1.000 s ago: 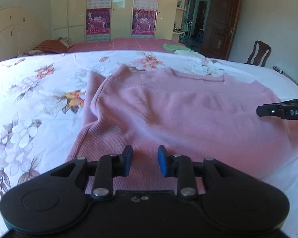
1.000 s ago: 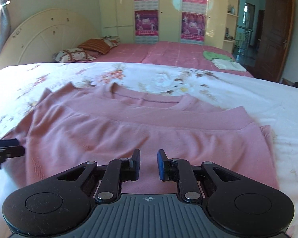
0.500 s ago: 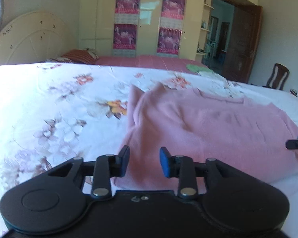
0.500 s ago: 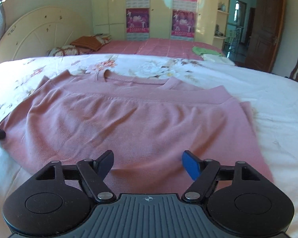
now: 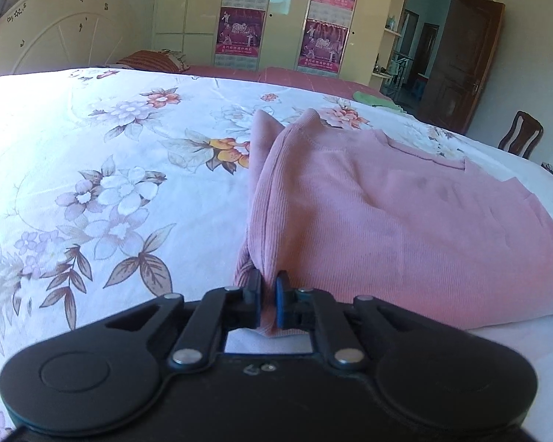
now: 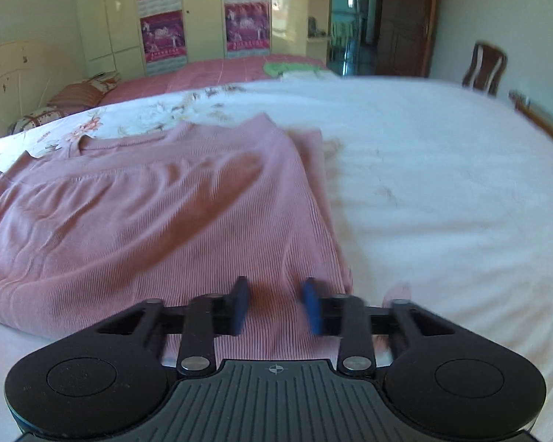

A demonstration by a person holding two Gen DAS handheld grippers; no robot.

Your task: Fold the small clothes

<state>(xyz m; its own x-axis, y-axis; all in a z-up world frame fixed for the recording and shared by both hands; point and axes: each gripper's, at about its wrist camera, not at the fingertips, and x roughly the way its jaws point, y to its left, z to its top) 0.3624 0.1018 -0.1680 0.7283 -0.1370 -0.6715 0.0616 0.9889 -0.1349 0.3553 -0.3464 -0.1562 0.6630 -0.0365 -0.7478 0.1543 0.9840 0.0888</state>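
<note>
A pink ribbed top lies spread on the flower-printed bedsheet, its neckline toward the far edge of the bed and its hem toward the near edge. The left gripper is clamped on the near left corner of the top: both blue pads pinch a raised fold of the fabric, which stands up in a ridge running away from the jaws along the garment's left side. In the right wrist view the right gripper hangs over the near right corner of the pink ribbed top, close to its right side edge, with the bedsheet bare and white beyond. Its jaws have just been closing, yet a clear gap remains between the blue pads and the cloth shows flat through it; the picture is smeared by motion, so the pads seem not to press on the fabric, though I cannot be sure. Beyond the far edge lie a second bed with a pink cover, a wardrobe with posters and a wooden chair.
</note>
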